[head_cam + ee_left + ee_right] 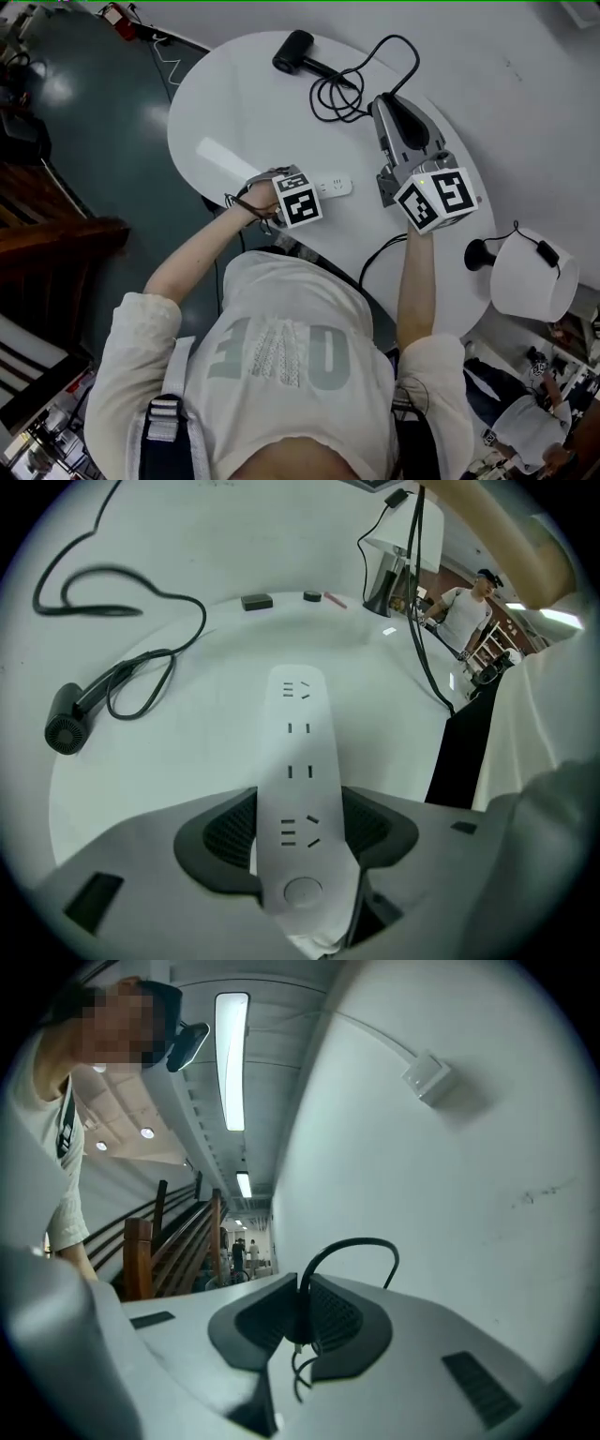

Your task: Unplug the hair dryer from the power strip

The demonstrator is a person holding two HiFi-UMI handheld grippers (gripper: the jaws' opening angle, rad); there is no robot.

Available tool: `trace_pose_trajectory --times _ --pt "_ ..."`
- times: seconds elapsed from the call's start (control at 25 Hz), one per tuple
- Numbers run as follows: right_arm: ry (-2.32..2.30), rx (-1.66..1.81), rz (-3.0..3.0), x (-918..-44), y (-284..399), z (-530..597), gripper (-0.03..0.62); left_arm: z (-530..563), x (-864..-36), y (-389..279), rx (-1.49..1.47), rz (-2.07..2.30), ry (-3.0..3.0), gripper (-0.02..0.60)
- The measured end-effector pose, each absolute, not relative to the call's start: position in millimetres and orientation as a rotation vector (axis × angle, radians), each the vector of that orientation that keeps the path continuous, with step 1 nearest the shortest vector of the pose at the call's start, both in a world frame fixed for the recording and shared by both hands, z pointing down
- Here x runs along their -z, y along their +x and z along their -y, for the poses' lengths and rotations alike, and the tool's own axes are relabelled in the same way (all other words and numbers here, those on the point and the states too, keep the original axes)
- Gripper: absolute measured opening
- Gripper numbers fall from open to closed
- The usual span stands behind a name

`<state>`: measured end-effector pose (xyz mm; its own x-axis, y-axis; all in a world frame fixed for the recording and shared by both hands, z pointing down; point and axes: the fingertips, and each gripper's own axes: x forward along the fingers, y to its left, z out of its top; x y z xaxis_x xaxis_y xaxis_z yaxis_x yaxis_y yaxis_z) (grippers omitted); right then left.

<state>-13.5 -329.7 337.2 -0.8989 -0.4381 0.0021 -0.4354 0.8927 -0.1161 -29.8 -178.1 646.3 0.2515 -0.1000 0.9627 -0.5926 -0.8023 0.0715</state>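
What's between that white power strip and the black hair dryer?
Loops of thin black cord beside the black hair dryer, then bare white tabletop up to the white power strip; the left gripper view shows it.

Smooth white plastic power strip (302, 789); glossy table (234, 103).

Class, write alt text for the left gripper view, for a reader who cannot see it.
The left gripper clamps the near end of a white power strip, whose visible sockets are all empty. The strip lies on a round white table. A black hair dryer lies on the table at the left.
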Motion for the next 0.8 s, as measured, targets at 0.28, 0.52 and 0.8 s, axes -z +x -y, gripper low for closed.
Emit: trace_pose_trajectory --times 0.28,0.52,0.8 --pt "-0.728 0.224 -3.119 -370 -23 318 0.044 179 -645 -31 -1.549 0.641 2.124 0.256" --pt "-0.784 0.215 -3.160 -384 -21 321 0.045 181 -641 -30 -1.531 0.675 2.158 0.256" --pt "-0.962 0.276 -3.303 -447 -11 332 0.045 200 -595 -33 -1.178 1.010 2.242 0.265"
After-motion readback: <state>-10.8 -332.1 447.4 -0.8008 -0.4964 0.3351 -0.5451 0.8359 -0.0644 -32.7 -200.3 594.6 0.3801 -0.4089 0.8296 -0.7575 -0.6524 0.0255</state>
